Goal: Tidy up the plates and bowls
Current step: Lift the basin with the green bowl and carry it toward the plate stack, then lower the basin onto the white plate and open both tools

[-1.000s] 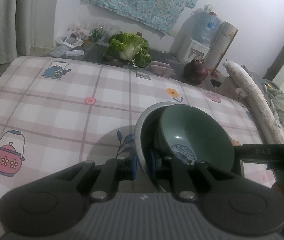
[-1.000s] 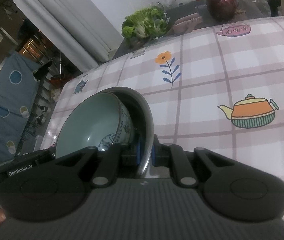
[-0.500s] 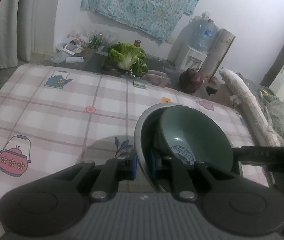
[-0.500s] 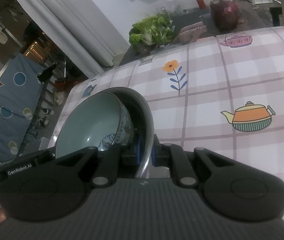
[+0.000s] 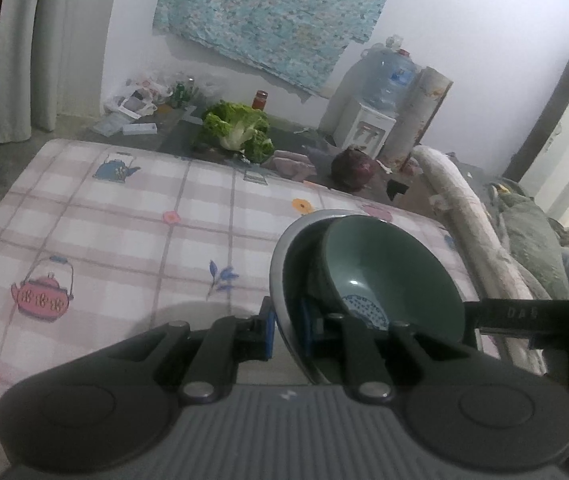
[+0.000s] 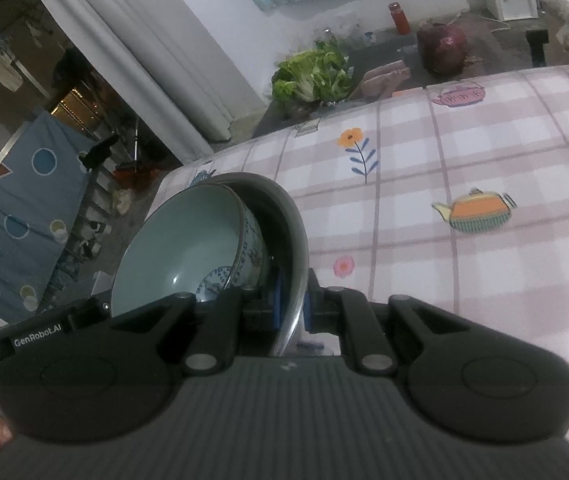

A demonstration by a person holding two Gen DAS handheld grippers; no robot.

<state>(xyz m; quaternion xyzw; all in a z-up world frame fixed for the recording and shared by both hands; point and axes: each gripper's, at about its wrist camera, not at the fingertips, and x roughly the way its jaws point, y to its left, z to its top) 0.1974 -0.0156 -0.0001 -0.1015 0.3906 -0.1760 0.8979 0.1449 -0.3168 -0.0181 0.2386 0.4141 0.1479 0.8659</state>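
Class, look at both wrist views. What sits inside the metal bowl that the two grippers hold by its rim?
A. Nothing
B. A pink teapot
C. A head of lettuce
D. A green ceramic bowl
D: a green ceramic bowl with a blue pattern nests in the metal bowl.

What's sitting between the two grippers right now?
The metal bowl with the green ceramic bowl nested inside; left gripper and right gripper each clamp its rim on opposite sides. Both wrist views show it.
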